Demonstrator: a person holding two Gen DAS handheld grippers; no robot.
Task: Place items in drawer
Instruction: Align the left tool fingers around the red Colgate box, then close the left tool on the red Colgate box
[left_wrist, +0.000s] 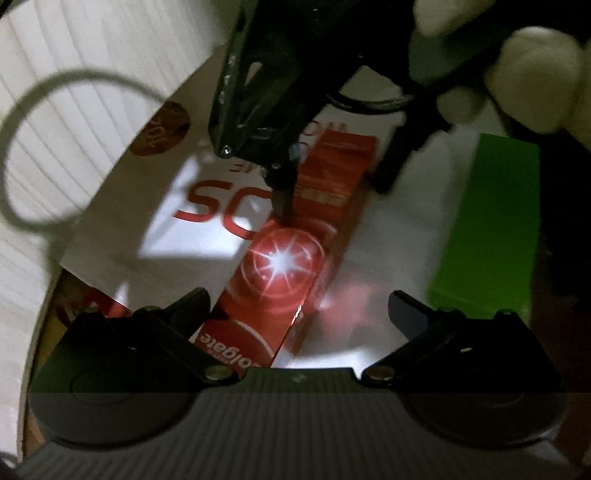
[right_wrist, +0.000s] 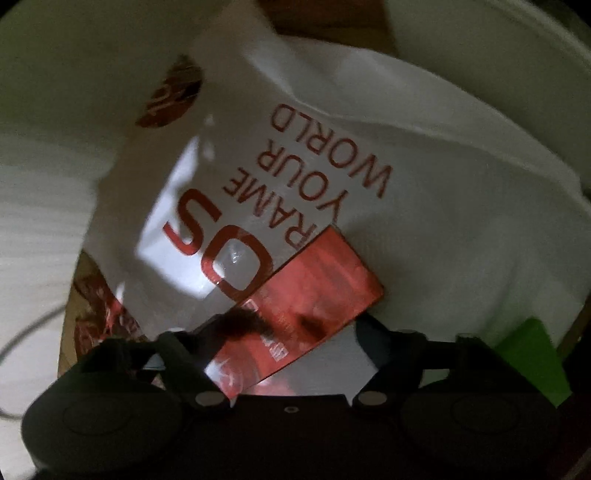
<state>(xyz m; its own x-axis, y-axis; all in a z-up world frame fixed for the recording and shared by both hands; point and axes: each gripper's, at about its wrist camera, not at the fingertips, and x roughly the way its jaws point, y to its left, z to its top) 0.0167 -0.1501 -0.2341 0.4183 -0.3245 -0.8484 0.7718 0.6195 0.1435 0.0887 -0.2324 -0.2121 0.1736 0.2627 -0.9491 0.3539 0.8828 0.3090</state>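
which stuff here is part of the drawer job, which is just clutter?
Job:
- red toothpaste box, lying between the open right gripper fingers
- green box, beside it
- left gripper, open, holding nothing

Just there:
- white printed bag under the toothpaste box
- loose cable loop

Right gripper (right_wrist: 291, 328) poised over red toothpaste box (right_wrist: 306, 295) in the drawer

Its two dark fingers stand spread either side of the box's near end, pads clear of it. The box lies slantwise across a white bag (right_wrist: 406, 229) printed in red "YOUR WORLD"; a green box (right_wrist: 532, 354) sits at the right edge.
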